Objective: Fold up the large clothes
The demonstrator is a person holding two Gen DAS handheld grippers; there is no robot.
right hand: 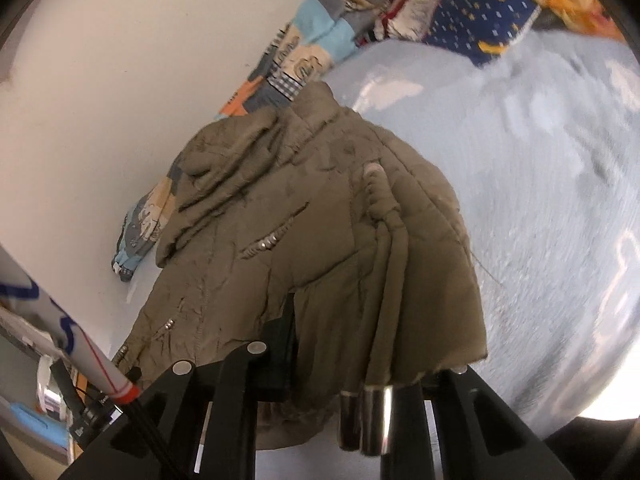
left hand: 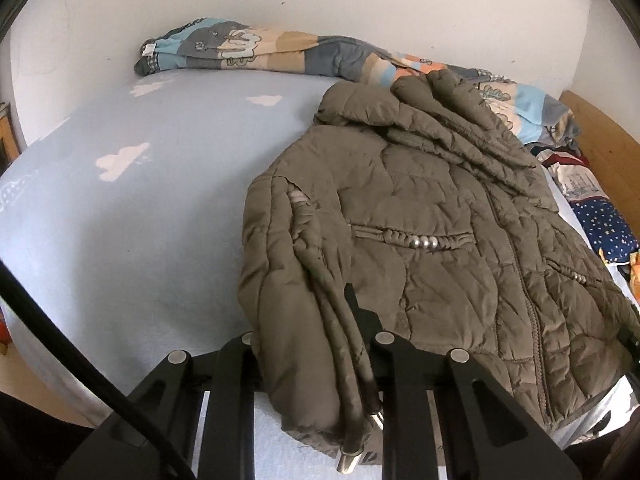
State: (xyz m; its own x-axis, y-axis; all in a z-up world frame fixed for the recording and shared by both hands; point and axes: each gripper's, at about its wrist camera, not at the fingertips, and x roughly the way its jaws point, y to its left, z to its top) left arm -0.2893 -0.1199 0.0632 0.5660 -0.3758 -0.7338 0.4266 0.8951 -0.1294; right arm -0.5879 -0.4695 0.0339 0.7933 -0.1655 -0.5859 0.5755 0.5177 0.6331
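Fingers of both grippers, left (left hand: 316, 344) and right (right hand: 340, 360), clenched one olive jacket (left hand: 432, 220) at the bed's (left hand: 120, 220) near edge.

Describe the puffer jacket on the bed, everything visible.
The jacket is olive-brown, quilted and puffy, with a hood, a front zipper, beaded pocket trim and metal-tipped drawcords. It lies crumpled, front up, on the light blue cloud-print sheet, hood toward a patterned quilt. The left gripper and right gripper each pinch its hem.
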